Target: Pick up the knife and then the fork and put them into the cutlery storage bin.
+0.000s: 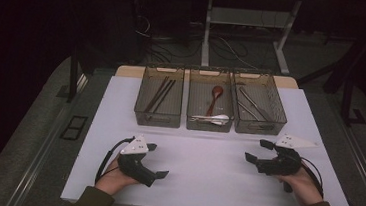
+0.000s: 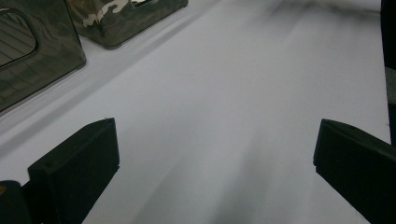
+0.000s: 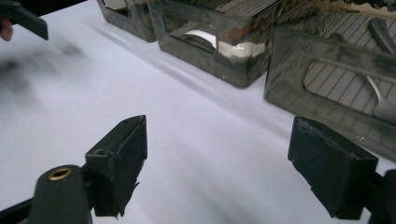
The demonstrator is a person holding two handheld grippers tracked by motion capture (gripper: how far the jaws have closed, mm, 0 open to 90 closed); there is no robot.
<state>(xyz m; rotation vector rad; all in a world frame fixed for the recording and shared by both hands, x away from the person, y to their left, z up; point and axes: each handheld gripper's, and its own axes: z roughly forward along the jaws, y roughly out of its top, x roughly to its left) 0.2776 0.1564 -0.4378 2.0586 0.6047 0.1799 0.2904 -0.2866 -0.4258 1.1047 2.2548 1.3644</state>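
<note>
Three smoky see-through bins stand in a row at the back of the white table point(image 1: 204, 185). The left bin point(image 1: 159, 100) holds dark chopsticks. A red spoon point(image 1: 216, 95) and white spoons point(image 1: 218, 119) lie in the middle bin point(image 1: 209, 125). The right bin point(image 1: 259, 109) holds metal utensils. My left gripper point(image 1: 158, 160) point(image 2: 215, 158) rests low over the bare tabletop at the front left, open, nothing between its jaws. My right gripper point(image 1: 258, 151) point(image 3: 224, 163) sits at the front right just before the right bin point(image 3: 336, 93), open and empty, facing the middle bin point(image 3: 219, 51).
A person's hands and dark sleeves come in from the bottom edge. Cables trail from both grippers. The table's front edge runs close below the hands. Beyond the bins are a wooden table edge, a white desk frame and floor cables in the dark.
</note>
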